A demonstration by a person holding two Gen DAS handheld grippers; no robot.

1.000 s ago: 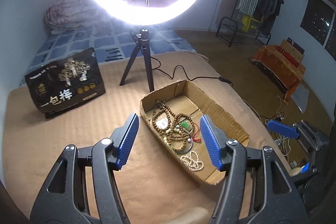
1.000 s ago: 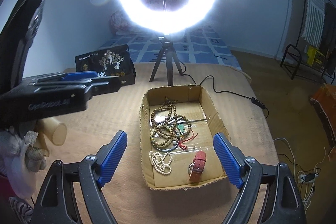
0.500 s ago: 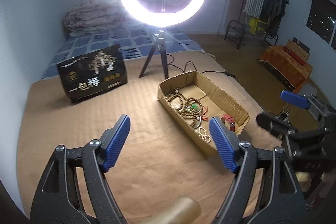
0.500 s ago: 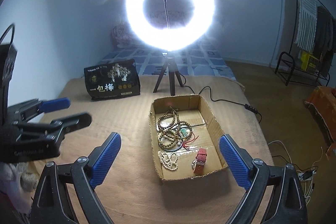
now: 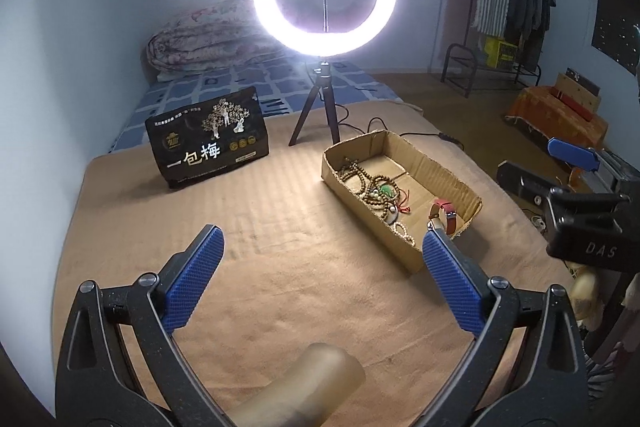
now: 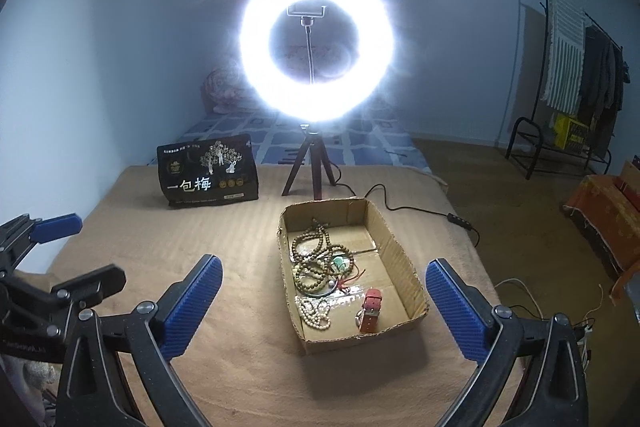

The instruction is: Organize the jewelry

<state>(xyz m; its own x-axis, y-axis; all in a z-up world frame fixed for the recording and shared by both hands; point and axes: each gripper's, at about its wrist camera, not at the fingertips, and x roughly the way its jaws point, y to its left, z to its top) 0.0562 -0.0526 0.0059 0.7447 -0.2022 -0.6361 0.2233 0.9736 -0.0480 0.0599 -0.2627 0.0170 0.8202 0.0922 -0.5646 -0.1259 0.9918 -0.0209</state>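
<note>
A shallow cardboard box (image 6: pixel 352 341) lies on the tan blanket. It holds brown bead strands (image 6: pixel 312 255), a green pendant (image 6: pixel 340 262), a white bead bracelet (image 6: pixel 314 311) and a red-strapped watch (image 6: pixel 370 309). My right gripper (image 6: pixel 324 263) hovers before the box, its jaws opening with nothing between the blue pads. My left gripper (image 5: pixel 320 235) hangs left of the box (image 5: pixel 360 199), jaws opening over bare blanket, holding nothing. The beads (image 5: pixel 368 183) and watch (image 5: pixel 444 213) show there too. Each gripper's blue pad appears at the edge of the other's view.
A lit ring light on a tripod (image 6: pixel 310 167) stands behind the box, its cable (image 6: pixel 420 209) trailing right. A black printed bag (image 6: pixel 208 173) stands at the back left. A rolled quilt (image 5: pixel 200 39) lies beyond. The blanket's right edge drops to the floor.
Both grippers have drawn back from the box and their jaws have spread wider. In the left wrist view the box has slid from between the fingers to the right.
</note>
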